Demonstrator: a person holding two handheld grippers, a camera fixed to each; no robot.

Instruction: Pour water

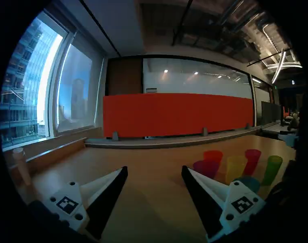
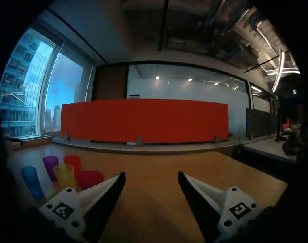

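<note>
Cups (image 1: pixel 236 168), 6 coloured, on wooden table (image 1: pixel 154 160), red divider (image 1: pixel 178 115) behind (window (image 1: pixel 75 93) nearby)

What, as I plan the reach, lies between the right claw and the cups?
Nothing: bare table between claw and cups, right gripper view.

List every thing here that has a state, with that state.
left gripper, jaws open, holding nothing
right gripper, jaws open, holding nothing
yellow cup, upright on the table
green cup, upright
blue cup, upright
</note>
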